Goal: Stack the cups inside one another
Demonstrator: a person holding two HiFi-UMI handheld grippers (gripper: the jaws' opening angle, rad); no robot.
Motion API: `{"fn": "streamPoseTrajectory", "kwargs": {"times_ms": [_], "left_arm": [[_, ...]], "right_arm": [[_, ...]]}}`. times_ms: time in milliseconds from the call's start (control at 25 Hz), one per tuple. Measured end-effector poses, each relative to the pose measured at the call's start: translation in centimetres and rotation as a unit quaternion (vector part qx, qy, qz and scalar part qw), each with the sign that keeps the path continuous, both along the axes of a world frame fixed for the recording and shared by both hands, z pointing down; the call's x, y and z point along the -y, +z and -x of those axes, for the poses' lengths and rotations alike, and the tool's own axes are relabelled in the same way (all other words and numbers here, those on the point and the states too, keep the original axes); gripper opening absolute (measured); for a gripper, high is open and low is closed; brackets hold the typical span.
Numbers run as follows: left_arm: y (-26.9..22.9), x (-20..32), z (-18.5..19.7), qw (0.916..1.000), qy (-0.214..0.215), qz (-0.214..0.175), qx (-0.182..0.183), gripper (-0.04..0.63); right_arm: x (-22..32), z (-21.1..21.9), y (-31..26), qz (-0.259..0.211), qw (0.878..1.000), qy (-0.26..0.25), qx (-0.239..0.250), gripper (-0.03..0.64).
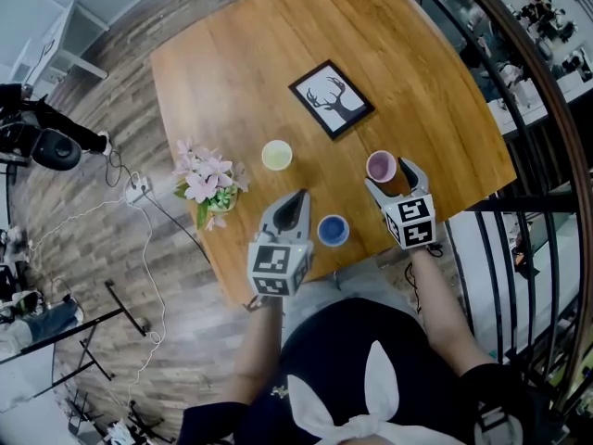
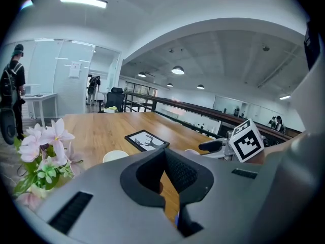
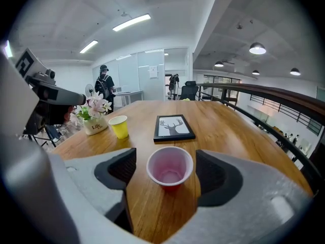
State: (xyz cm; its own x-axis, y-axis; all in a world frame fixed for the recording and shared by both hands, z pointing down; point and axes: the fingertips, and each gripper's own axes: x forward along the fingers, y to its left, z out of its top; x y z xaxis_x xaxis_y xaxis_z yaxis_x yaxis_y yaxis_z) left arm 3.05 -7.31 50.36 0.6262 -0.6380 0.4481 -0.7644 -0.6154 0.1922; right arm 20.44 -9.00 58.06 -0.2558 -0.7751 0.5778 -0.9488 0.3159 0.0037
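Observation:
Three cups stand upright and apart on the wooden table. The pink-lined red cup sits between the jaws of my right gripper, which is open, with a gap to the pads on both sides. The yellow cup stands farther left. The blue cup is near the front edge, just right of my left gripper. The left gripper's jaws meet at the tips with nothing between them.
A framed deer picture lies flat beyond the cups. A small vase of pink flowers stands by the table's left edge. A railing runs along the right. People stand far off in the room.

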Motion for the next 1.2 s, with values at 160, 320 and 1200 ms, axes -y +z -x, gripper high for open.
{"fn": "streamPoseTrajectory", "kwargs": {"times_ms": [160,320,1200], "left_arm": [[0.7,0.0,-0.3,1.0000,0.004,0.005,0.001,0.017],[1.2,0.1,-0.1,0.9999,0.002,0.011,0.004,0.017],[2.1,0.6,0.4,0.9995,0.011,0.026,0.015,0.017]], "right_arm": [[0.2,-0.3,1.3,0.014,1.000,0.001,-0.004,0.365],[0.5,-0.4,2.3,0.023,1.000,0.002,-0.005,0.365],[1.1,-0.4,3.3,0.039,0.999,0.013,0.011,0.339]]}}
